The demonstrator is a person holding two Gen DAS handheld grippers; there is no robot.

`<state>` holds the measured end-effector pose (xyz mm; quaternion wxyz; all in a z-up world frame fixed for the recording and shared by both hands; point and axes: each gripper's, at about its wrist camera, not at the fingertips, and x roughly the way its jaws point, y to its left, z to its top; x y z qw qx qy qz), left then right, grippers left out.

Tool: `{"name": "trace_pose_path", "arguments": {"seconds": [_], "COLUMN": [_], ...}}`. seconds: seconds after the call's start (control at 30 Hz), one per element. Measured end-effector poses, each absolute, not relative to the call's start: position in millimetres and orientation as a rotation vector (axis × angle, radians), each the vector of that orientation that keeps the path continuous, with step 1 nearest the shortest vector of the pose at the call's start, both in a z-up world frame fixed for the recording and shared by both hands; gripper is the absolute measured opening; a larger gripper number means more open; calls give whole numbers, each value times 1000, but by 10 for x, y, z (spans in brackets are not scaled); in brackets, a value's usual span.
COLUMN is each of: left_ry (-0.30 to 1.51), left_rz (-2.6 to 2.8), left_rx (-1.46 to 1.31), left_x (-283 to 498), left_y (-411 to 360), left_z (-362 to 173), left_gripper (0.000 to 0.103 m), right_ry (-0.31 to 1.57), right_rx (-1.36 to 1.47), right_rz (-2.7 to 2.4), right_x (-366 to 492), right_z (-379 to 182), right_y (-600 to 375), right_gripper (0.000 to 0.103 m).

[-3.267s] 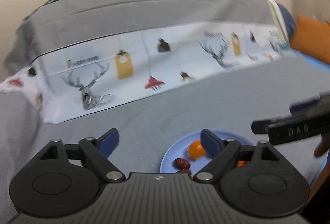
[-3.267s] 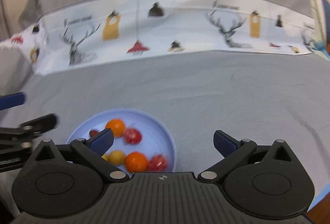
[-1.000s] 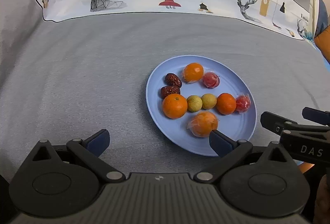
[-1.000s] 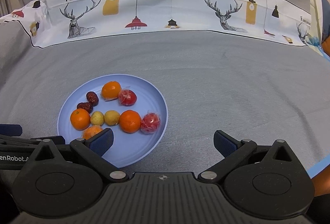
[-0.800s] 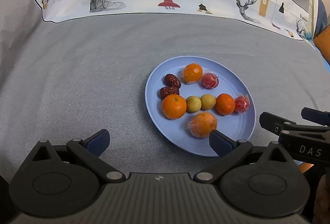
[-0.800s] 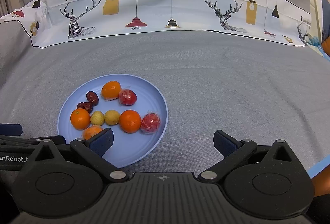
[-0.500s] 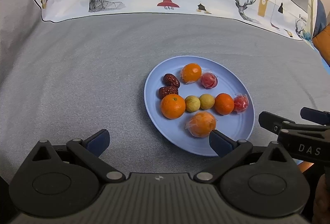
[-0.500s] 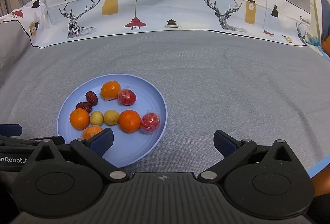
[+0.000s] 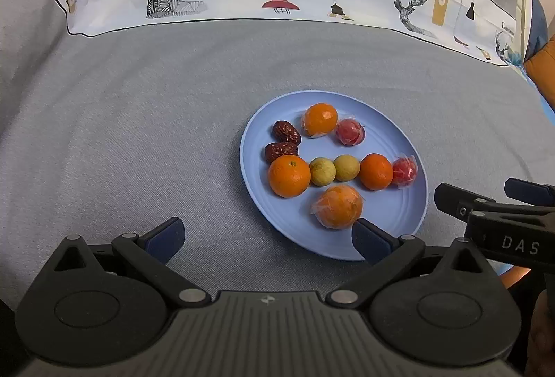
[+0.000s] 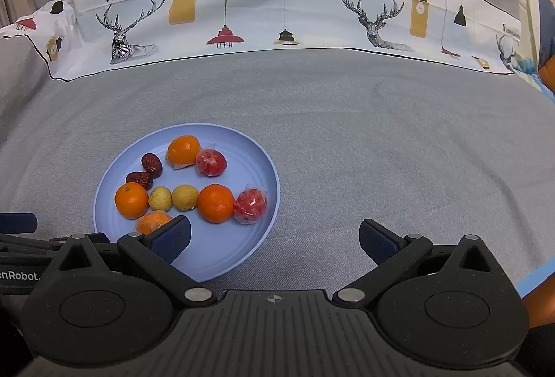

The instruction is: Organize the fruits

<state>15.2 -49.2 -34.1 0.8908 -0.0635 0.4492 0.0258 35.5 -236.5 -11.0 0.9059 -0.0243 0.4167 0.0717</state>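
Both tools are spread wide and empty: the left tool (image 9: 267,238) hovers at the near rim of the round, smooth blue plate (image 9: 409,221), the right tool (image 10: 275,238) over bare woven grey cloth (image 10: 381,151) beside it. On the plate lie glossy oranges (image 9: 289,176), two film-wrapped, wrinkled dates (image 9: 286,131), small yellow fruits (image 9: 322,171) and wrapped red ones (image 9: 349,132). Open cloth surrounds the plate.

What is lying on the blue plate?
On the blue plate: four oranges, two wrapped; two red dates; two yellow-green fruits; two wrapped red fruits. A left hand-held gripper finger covers the near rim.
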Motion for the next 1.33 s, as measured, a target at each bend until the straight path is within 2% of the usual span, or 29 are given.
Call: {"name": "trace_pose_path", "arguments": {"seconds": [1.33], "left_ry": [916], "left_rz": [20], "left_rx": [-136], "left_x": [135], "left_y": [-498], "left_z": [-332], "left_gripper": [103], "right_ry": [877], "right_rx": [-50], "right_rz": [136], "right_x": [366], "right_z": [-130], "right_y": [-2338], "right_gripper": [102]}}
